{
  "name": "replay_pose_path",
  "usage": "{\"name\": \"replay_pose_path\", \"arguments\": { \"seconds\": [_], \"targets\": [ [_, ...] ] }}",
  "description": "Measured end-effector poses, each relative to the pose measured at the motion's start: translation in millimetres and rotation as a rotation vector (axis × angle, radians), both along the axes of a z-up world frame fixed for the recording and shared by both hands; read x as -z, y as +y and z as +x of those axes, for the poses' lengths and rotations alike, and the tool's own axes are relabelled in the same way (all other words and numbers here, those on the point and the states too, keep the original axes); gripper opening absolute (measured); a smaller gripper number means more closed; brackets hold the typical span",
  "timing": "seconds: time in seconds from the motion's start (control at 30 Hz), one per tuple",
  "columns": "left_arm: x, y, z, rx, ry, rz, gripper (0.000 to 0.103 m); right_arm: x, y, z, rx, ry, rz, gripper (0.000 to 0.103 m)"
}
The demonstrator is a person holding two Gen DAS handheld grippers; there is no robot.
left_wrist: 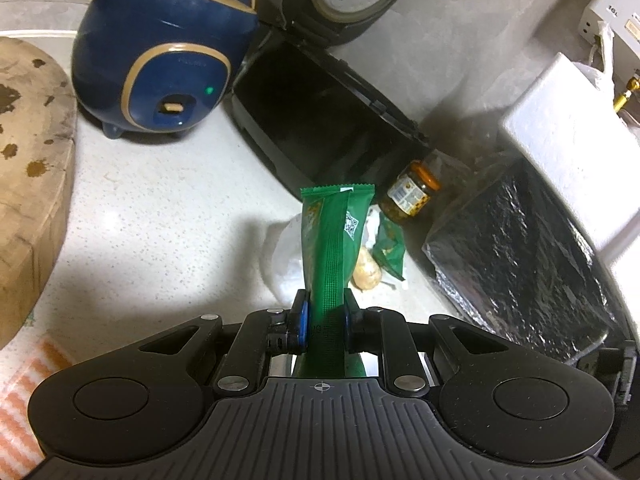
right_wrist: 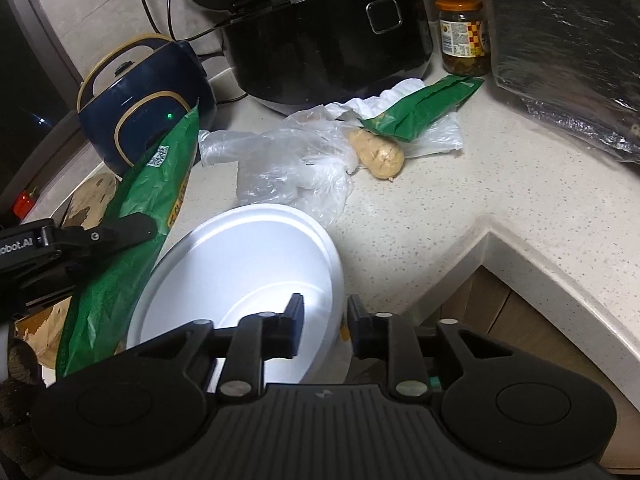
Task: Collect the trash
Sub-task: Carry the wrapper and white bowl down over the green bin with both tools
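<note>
Through the left wrist camera, my left gripper point(left_wrist: 324, 316) has its jaws clamped on the green wrapper point(left_wrist: 334, 236), which stands up out of the pads and reaches well ahead of them. It looks light, thin and limp, so I judge a pinch low on the flat seam is safest; it could slip if I slacken. Beyond the wrapper's tip lie a second green wrapper point(left_wrist: 388, 248) and a clear plastic bag point(left_wrist: 286, 260).

Through the right wrist camera, my right gripper point(right_wrist: 322, 312) has its jaws parted with nothing pressed between them, above the rim of the white bowl point(right_wrist: 240, 264). The held wrapper hangs to their left.
</note>
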State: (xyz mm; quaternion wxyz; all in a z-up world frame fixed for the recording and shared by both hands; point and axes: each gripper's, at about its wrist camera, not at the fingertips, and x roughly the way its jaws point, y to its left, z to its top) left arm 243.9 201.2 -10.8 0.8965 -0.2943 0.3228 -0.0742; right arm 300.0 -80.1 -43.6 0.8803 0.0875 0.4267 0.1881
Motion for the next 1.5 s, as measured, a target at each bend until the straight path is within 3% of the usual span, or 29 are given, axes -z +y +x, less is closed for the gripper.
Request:
{"name": "replay_pose_path", "arguments": {
  "seconds": [0.17,0.3,0.53,0.73,0.9,1.2,1.5],
  "targets": [
    [-2,5,-5,-0.021,-0.013,-0.007,0.02,10,5,12,-0.004,0.032,-0.003,0.025],
    [-4,10,-8,-0.029,-0.024,-0.008,0.02,18,4,18,0.007,0.086,0.038,0.008],
    [-10,20,-12,-0.019,-0.076,-0.023,0.02,10,6,6,0.038,0.07,0.068,0.007],
    [-14,18,-14,0.034,-0.148,-0.026,0.02,-2,-3,-22,0.142,0.043,0.094,0.007],
    [-11,16,-15,0.053,-0.142,-0.046,0.02,-16,-17,-51,0.199,-0.004,0.103,0.007],
    [-16,-41,-28,0.197,-0.126,-0.024,0.02,-23,-68,-97,0.288,-0.064,0.09,0.007],
    [9,-129,-43,0.382,0.005,0.045,0.02,14,-156,-151,0.436,-0.023,0.077,0.007]
  ]
}}
